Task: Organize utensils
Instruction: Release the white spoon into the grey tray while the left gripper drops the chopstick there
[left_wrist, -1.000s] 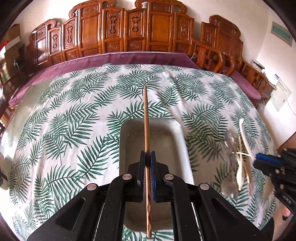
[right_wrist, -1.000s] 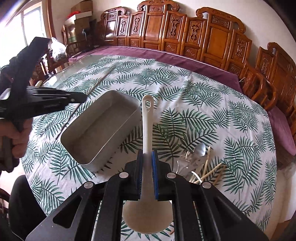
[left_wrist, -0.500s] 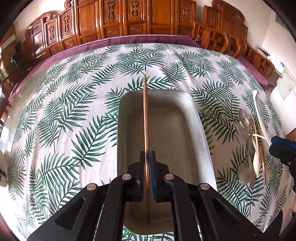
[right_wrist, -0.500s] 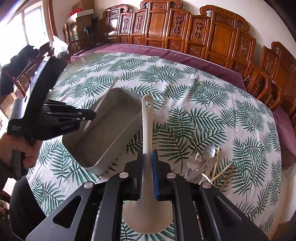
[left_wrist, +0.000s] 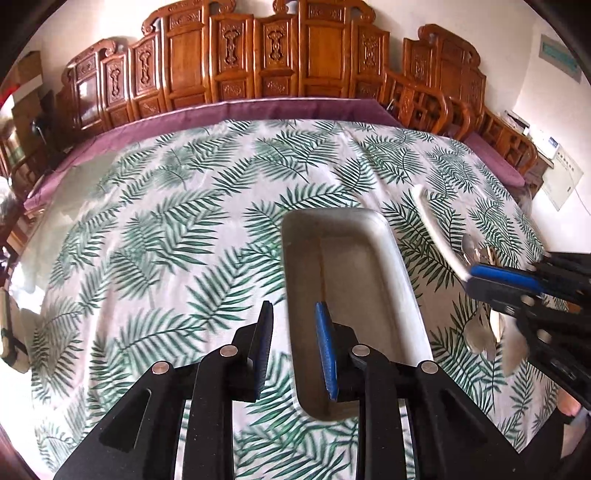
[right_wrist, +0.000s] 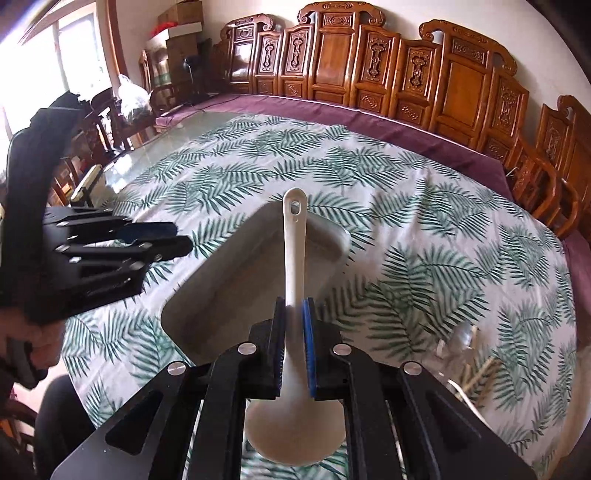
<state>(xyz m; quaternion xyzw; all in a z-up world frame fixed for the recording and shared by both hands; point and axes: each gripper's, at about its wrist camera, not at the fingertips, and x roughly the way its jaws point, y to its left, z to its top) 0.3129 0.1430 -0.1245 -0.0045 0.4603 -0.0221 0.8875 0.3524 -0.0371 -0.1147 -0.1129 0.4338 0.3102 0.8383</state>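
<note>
A grey metal tray (left_wrist: 395, 254) lies on the palm-leaf tablecloth; it also shows in the right wrist view (right_wrist: 332, 236). A thin wooden chopstick (left_wrist: 322, 269) lies along its floor. My left gripper (left_wrist: 293, 343) is open and empty, over the tray's near left rim. My right gripper (right_wrist: 294, 325) is shut on a white plastic rice spoon (right_wrist: 293, 236), whose handle points over the tray. The spoon's handle (left_wrist: 439, 236) and the right gripper (left_wrist: 517, 284) show at the right of the left wrist view. The left gripper (right_wrist: 147, 240) shows at the left of the right wrist view.
A pile of loose utensils, metal spoons and wooden sticks (left_wrist: 487, 332), lies on the cloth right of the tray, also in the right wrist view (right_wrist: 469, 354). Carved wooden chairs (left_wrist: 258, 59) ring the round table's far side. The table edge runs along the left (left_wrist: 22, 258).
My left gripper opened and let the chopstick drop into the tray, then drew back to the left. My right gripper brought the white spoon closer over the tray.
</note>
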